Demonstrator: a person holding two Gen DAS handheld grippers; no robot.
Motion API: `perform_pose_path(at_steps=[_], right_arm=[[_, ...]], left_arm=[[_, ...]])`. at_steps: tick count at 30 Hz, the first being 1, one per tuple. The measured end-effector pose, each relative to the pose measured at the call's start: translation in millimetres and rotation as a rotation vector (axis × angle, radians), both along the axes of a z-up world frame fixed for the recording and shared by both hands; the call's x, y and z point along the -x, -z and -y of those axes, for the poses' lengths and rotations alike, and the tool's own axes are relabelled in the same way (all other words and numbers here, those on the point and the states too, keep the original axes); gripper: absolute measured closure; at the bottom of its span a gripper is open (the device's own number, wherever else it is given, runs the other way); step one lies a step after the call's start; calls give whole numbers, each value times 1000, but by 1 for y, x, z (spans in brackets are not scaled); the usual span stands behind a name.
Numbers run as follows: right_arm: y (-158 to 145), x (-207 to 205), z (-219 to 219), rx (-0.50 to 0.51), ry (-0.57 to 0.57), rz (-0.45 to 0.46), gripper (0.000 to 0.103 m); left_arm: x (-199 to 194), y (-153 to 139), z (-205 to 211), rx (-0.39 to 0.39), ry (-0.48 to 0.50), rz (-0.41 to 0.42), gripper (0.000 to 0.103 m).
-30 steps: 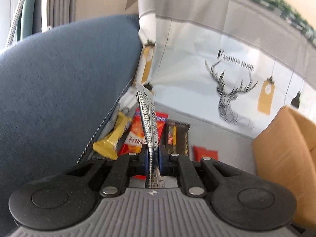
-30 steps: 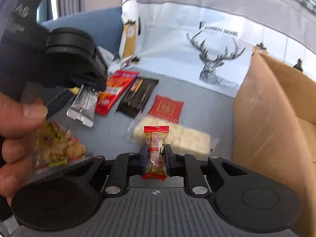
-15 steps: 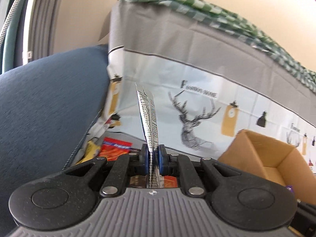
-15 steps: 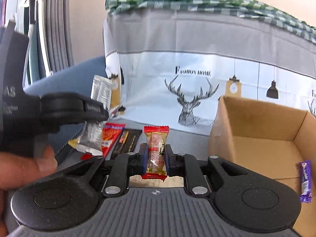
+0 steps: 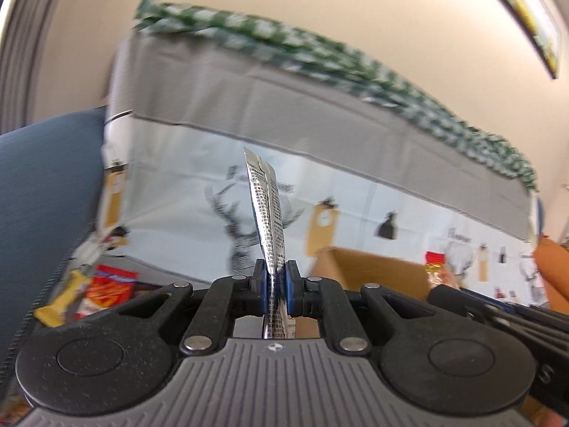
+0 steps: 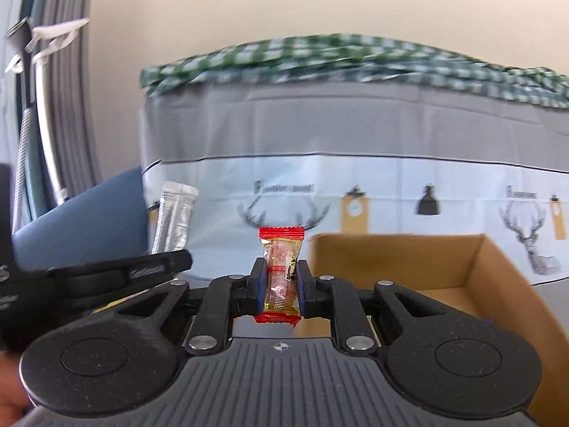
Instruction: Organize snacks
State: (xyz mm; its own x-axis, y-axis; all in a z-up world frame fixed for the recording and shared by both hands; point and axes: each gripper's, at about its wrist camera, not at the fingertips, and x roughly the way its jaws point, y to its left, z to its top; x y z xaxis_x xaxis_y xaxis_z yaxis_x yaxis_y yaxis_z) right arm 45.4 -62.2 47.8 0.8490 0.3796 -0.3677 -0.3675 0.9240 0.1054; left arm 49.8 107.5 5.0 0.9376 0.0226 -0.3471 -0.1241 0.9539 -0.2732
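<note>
Both grippers loaded — snacks clamped upright.
Left gripper [image 5: 275,286] pinches a silver printed sachet [image 5: 268,210]; right gripper [image 6: 281,291] grips a red-ended, apparently clear-bodied candy [image 6: 282,274] before the cardboard box [image 6: 498,277].

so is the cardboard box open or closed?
Open: the cardboard box shows its inner walls and floor from above, with no flap or lid over its mouth.

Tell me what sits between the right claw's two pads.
A red-ended candy, standing upright and pinched by the right claw, seen in the right wrist view.
</note>
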Motion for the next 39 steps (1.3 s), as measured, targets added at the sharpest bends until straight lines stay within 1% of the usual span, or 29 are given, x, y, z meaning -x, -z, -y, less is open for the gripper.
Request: perform_pose_path(at_steps=[3,7,12,17,20,25,39], right_arm=[[-4,-5,24,-11,55,12,85],[-2,-12,53,-10,124,18,85],[6,-22,86,11,210,17,85],[14,-31,111,33,272,12,85],[19,-34,121,41,296,6,85],[24,-36,130,57,320,4,85],[27,-37,137,65,338,2,85]], left_arm=[[1,-5,21,13,53,36,93],[-1,-9,47,23,114,61,93],[-6,-6,74,35,163,59,93],[-8,-4,94,40,205,60,93],[-9,-1,106,47,233,57,93],[-9,-1,125,30,274,64,93],[-14,4,132,30,300,51,93]])
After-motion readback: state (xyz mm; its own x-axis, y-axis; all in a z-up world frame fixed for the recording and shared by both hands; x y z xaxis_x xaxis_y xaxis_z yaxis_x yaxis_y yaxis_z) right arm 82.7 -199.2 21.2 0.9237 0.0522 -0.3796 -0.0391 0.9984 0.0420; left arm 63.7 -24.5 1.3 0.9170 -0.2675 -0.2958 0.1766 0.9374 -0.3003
